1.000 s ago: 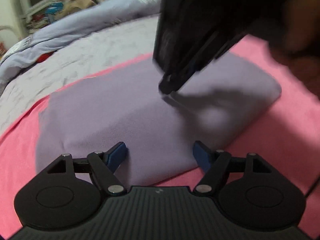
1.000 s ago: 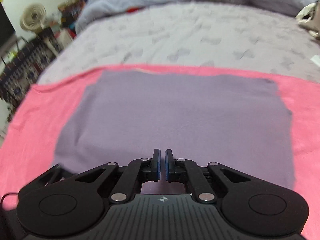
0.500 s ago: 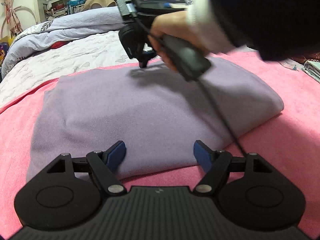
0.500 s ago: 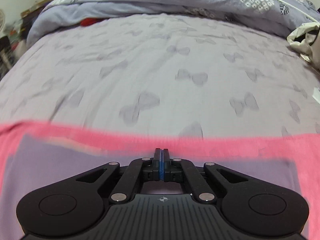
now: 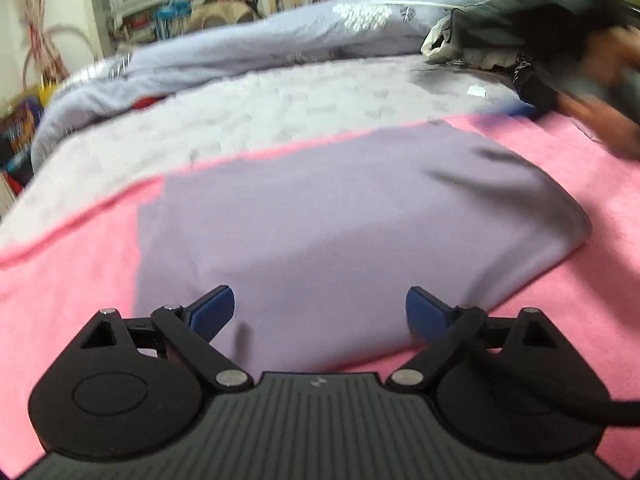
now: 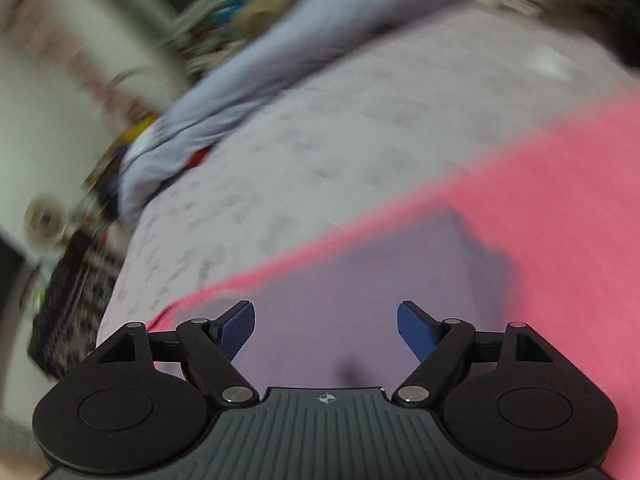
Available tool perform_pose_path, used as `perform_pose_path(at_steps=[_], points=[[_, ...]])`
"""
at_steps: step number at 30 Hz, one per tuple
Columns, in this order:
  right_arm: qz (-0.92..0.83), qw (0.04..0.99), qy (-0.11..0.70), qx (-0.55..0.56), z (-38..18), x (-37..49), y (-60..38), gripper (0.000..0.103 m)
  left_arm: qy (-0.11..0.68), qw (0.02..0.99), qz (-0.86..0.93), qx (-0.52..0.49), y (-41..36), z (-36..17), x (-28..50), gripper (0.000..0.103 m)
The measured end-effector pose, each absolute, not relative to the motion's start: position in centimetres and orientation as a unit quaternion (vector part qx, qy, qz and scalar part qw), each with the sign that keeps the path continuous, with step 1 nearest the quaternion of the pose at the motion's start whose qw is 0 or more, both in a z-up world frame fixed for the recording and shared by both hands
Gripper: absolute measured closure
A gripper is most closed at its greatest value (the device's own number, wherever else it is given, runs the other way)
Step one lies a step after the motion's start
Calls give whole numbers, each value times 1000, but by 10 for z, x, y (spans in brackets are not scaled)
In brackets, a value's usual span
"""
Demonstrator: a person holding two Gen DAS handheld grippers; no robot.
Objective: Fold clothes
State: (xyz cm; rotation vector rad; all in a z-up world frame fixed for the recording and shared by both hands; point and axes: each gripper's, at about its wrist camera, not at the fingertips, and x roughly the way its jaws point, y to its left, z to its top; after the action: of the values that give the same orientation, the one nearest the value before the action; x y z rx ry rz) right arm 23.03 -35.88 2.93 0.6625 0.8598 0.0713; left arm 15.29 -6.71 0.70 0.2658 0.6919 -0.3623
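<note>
A folded lilac garment (image 5: 340, 232) lies flat on a pink blanket (image 5: 64, 288), its rounded fold at the right. My left gripper (image 5: 320, 314) hovers over its near edge, jaws opening wide, nothing pinched between the blue pads (image 5: 214, 312). In the blurred, tilted right wrist view the same lilac garment (image 6: 360, 280) lies below my right gripper (image 6: 326, 326), whose jaws are opening with only cloth beneath them. A person's blurred hand (image 5: 608, 120) and dark sleeve show at the far right of the left wrist view.
A grey patterned bedsheet (image 5: 280, 108) stretches beyond the pink blanket (image 6: 560, 208). A pale blue duvet (image 5: 240, 52) is bunched along the far side. Dark clothes (image 5: 500, 40) are piled at the back right. Cluttered shelves and a window stand behind the bed.
My right gripper went from shut to open and swung away off the garment's far side, rolling as it moved. The left jaws widened and lifted slightly. The hand left the middle of the garment.
</note>
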Motion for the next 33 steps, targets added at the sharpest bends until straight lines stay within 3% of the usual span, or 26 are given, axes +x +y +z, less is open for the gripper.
perform_pose_path(at_steps=[5,9,16,19,25,33], points=[[2,780,431,453,-3,131,-403,26,316,917,-183,162,-78,16,158,9],[-29,758,430,489,-23,94,-415,30,310,914,-187,183,-94,15,164,8],[-17,743,338,577,-60,90,-428,37,328,902,-193,205,-119,-2,166,8],[-16,752,320,577,-69,93,-428,54,342,897,-196,199,-120,-13,165,8],[-16,723,333,606,-89,67,-422,96,387,897,-181,113,-103,-17,173,8],[-6,733,322,600,-94,113,-412,95,386,903,-164,98,-101,-20,168,7]])
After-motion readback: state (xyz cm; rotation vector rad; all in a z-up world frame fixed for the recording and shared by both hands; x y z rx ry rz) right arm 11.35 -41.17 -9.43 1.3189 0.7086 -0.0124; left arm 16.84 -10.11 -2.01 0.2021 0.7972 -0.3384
